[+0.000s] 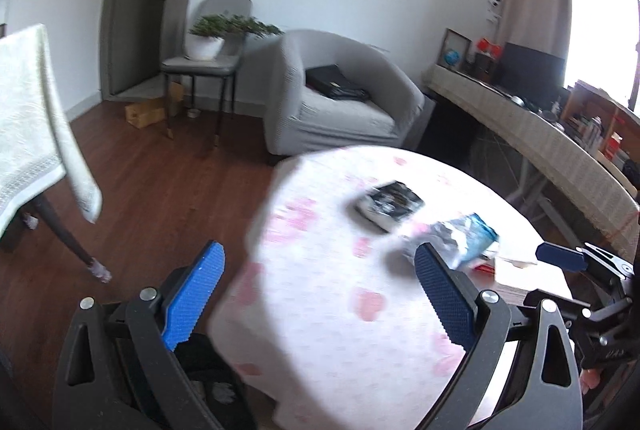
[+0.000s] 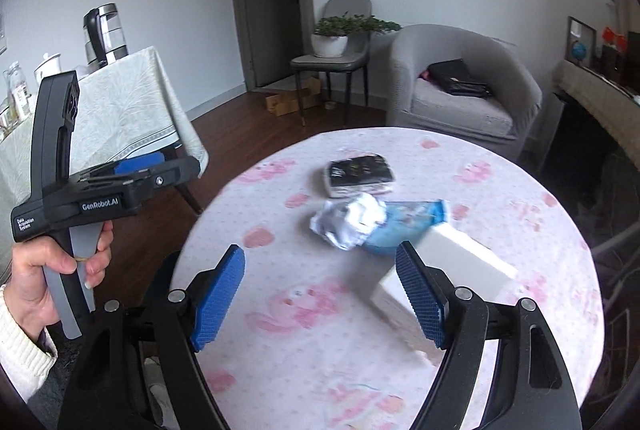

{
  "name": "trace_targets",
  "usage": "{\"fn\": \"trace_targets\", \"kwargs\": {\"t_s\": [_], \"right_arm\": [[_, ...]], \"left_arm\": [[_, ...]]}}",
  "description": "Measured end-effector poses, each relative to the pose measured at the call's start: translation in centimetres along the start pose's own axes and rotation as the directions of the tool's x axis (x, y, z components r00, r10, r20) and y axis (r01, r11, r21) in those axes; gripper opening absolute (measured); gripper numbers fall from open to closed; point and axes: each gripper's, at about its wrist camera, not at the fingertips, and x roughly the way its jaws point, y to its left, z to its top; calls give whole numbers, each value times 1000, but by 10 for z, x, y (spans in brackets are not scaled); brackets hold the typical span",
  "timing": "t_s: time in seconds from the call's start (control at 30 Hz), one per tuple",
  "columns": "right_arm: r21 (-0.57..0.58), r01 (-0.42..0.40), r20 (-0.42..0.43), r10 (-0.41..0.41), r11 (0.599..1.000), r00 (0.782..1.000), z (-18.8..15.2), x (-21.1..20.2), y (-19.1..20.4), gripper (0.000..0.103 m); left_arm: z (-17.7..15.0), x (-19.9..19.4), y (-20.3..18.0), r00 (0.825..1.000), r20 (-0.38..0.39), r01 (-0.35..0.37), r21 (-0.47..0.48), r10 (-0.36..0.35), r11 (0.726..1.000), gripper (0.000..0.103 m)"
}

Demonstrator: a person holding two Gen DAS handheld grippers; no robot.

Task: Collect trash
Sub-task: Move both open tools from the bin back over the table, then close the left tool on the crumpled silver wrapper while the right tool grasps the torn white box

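While you hold both tools over the round table [image 2: 520, 197] with its pink-flowered cloth, neither one has hold of anything. Your right gripper [image 2: 320, 294] has its blue pads spread wide, with only bare cloth between them; its right pad stands in front of the white box [image 2: 460, 254] that lies on the table. Just beyond the pads lies the trash: a crumpled silver and blue wrapper [image 2: 372, 224], its blue end resting against the far edge of the white box. Behind it, touching or nearly so, lies a flat black packet [image 2: 358, 174], nearer the middle of the table.

Your left gripper [image 1: 320, 294] is also spread wide and empty, set at the table's left edge, so its left pad hangs over the wooden floor [image 1: 160, 181] and its right pad over the cloth. From this blurred view the same wrapper [image 1: 464, 234] sits just past the right pad, and the black packet [image 1: 388, 205] a little farther off.

Seen from the right wrist, your left hand [image 2: 60, 270] grips the handle of the left tool beside the table. A grey armchair [image 2: 464, 81] stands beyond the table.
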Motion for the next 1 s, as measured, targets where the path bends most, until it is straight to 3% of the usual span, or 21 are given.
{"fn": "trace_targets", "kwargs": {"t_s": [0.23, 0.57, 0.83, 1.0], "right_arm": [[84, 32, 13, -33, 996, 999, -8, -16, -42, 79], [144, 38, -21, -35, 989, 999, -23, -17, -73, 79], [248, -45, -37, 56, 968, 998, -34, -10, -100, 79], [284, -81, -37, 95, 955, 995, -42, -3, -114, 75]], "left_arm": [[-6, 28, -40, 996, -62, 61, 46, -58, 997, 97], [-13, 63, -67, 985, -127, 118, 3, -116, 993, 97], [-11, 86, -74, 974, -163, 147, -76, -158, 986, 94], [-10, 99, -80, 973, -187, 117, -88, -131, 989, 89]]}}
